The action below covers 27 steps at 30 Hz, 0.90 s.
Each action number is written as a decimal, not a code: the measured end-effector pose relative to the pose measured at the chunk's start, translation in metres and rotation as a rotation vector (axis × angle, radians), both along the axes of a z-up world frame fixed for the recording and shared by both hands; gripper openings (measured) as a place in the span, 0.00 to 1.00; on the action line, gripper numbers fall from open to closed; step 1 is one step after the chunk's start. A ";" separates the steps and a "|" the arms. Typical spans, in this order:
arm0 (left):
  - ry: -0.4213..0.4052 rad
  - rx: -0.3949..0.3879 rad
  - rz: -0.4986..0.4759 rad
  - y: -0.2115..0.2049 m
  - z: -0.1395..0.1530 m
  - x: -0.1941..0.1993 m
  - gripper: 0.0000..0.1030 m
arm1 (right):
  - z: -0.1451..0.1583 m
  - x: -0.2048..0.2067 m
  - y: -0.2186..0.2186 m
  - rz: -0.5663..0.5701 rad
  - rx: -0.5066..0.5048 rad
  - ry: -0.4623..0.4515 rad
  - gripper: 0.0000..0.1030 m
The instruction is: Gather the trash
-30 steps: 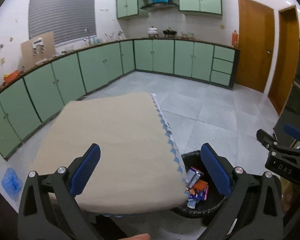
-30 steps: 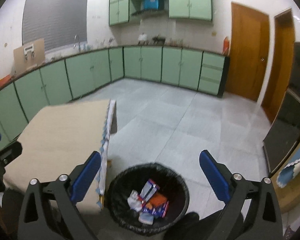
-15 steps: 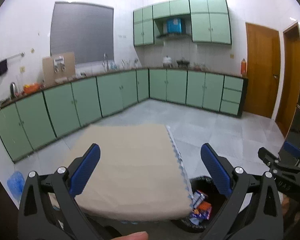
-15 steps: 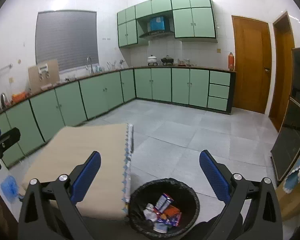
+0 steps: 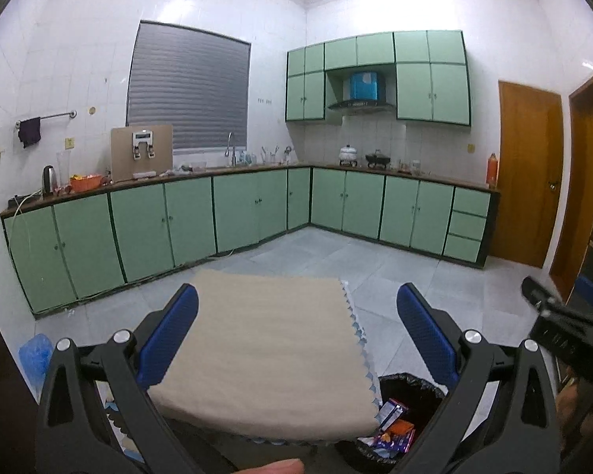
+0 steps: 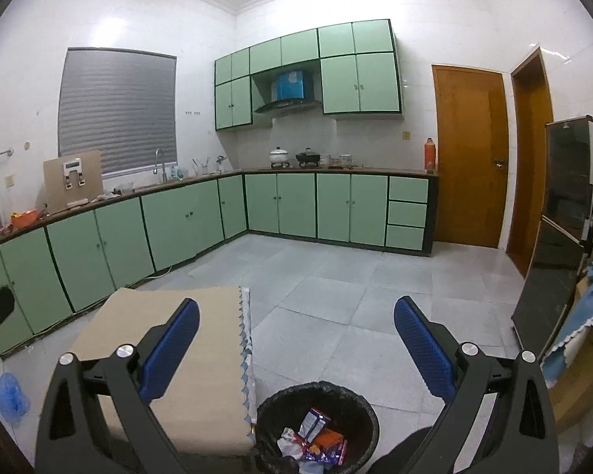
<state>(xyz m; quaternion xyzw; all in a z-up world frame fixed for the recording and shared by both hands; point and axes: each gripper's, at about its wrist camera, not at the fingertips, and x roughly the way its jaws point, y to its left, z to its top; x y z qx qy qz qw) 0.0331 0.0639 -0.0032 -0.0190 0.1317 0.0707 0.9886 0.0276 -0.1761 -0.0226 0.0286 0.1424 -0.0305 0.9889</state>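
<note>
A black-lined trash bin [image 6: 316,395] stands on the floor beside the table and holds several wrappers [image 6: 316,434]; it also shows in the left wrist view [image 5: 411,387]. My left gripper [image 5: 296,335] is open and empty above the beige tablecloth [image 5: 265,347]. My right gripper [image 6: 296,335] is open and empty, raised above the bin. The right gripper's side shows at the right edge of the left wrist view [image 5: 565,328].
Green cabinets [image 6: 170,229] line the far walls. Wooden doors [image 6: 470,158] stand at the right, with a dark appliance [image 6: 561,237] nearer. A blue plastic bag [image 5: 35,355] lies on the tiled floor [image 6: 336,296] left of the table.
Both grippers have tilted upward and risen. The table and the bin have dropped lower in both views, and more of the walls and the ceiling shows.
</note>
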 end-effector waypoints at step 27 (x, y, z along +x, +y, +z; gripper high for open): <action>0.058 0.009 -0.016 -0.005 -0.028 0.017 0.95 | -0.017 0.017 -0.009 -0.119 -0.045 0.031 0.94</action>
